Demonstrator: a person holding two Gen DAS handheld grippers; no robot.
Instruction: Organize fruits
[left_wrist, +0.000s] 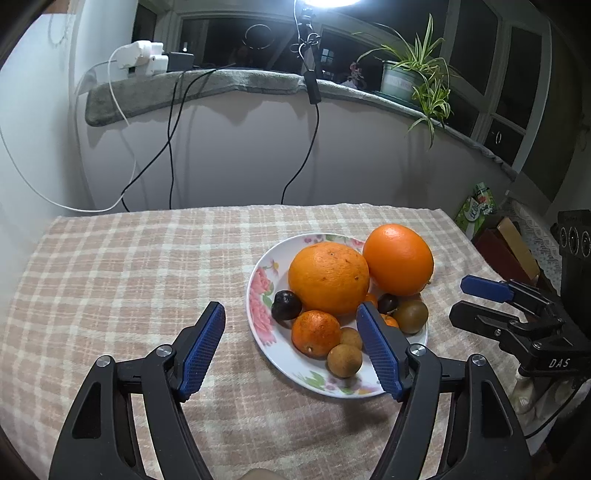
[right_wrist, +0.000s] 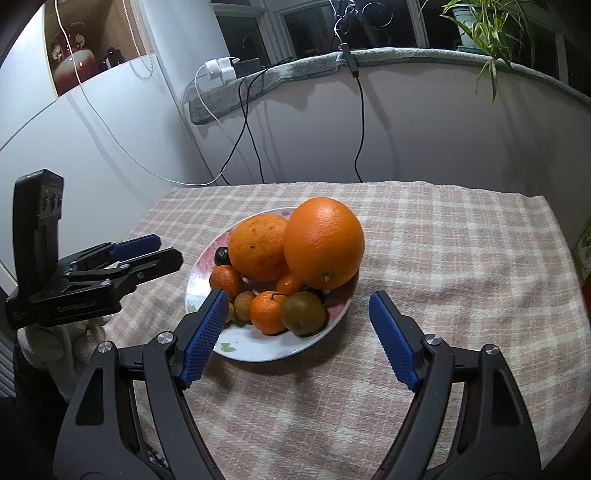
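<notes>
A: Checked cloth, beige and cream, covers the table. We note a floral plate lying flat on it, at about two o'clock from the left gripper in the left wrist view.

B: Agreed. From the right wrist view the same plate sits at eleven o'clock of the right gripper, just ahead of its left pad.

A: Fruit count as we see it: two large oranges. The speckled orange rests in the plate's middle; the smooth orange leans against it at its three o'clock, over the plate's far rim.

B: Below them we log a small mandarin, a dark round fruit at its ten o'clock, two tan longans touching each other, and a greenish-brown fruit at the plate's right edge. A second mandarin shows clearly only from the right.

A: Tool state: left gripper spread wide, nothing between its blue pads; its right pad hangs in front of the plate, whether touching it we cannot tell.

B: Right gripper likewise released, pads apart over bare cloth, gripping nothing. We see each gripper from the other's camera, both near the plate.

A: Background: a potted plant on the sill at one o'clock.
</notes>
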